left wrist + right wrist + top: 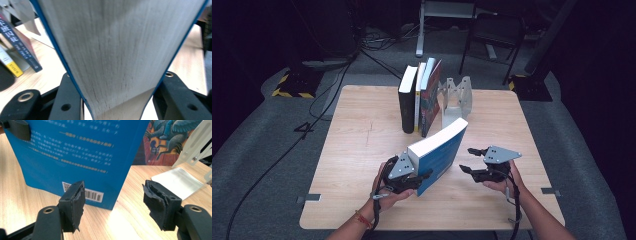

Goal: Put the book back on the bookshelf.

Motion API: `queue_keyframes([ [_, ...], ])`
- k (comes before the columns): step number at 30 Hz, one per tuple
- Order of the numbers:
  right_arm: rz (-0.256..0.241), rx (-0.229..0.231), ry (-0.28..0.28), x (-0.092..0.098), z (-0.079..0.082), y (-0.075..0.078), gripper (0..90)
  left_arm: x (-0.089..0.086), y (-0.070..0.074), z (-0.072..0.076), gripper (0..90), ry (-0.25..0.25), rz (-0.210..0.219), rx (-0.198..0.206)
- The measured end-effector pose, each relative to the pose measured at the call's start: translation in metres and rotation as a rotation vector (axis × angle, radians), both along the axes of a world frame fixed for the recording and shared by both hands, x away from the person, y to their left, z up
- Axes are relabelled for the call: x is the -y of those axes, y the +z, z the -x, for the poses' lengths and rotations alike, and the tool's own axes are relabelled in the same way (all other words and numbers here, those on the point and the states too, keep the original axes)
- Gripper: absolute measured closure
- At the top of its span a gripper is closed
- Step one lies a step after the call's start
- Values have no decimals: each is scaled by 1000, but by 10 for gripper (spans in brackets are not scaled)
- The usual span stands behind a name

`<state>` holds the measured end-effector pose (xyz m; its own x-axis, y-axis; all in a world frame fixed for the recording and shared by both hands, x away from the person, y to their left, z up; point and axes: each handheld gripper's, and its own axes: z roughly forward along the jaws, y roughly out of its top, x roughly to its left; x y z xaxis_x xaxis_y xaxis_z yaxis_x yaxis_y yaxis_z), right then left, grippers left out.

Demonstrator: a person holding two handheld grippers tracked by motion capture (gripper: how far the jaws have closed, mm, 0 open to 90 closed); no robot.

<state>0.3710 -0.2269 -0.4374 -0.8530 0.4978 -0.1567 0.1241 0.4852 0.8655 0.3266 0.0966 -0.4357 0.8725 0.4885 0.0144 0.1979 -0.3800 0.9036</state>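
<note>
Wooden table (362, 150), barcoded blue book (75, 152).

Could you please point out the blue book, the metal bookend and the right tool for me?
blue book (443, 157): high view, on its blue cover, held tilted by the left tool.
metal bookend (455, 97): high view, on its upright plate beside the standing books.
right tool (473, 160): high view, midway between its open fingertips.

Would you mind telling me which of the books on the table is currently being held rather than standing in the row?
The blue book, clamped in the left hand-held gripper and tilted near the table's front. The other books stand upright together beside the metal bookend.
</note>
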Motion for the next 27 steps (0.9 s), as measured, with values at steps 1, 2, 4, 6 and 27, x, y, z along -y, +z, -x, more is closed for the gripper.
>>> queue_keyframes([
  [1,-2,1,5,0,0,1,340,-2,0,0,588,-20,1,-6],
  [2,-8,-1,13,-1,0,1,338,-5,0,1,590,-42,3,-11],
  [4,-13,-4,27,-3,0,2,334,-10,1,3,591,-86,-6,-9],
  [6,-20,-17,45,-7,0,1,328,-18,1,5,590,-126,-4,-21],
  [27,-11,-57,239,-41,-2,-9,445,-52,-3,8,390,-72,-39,-19],
])
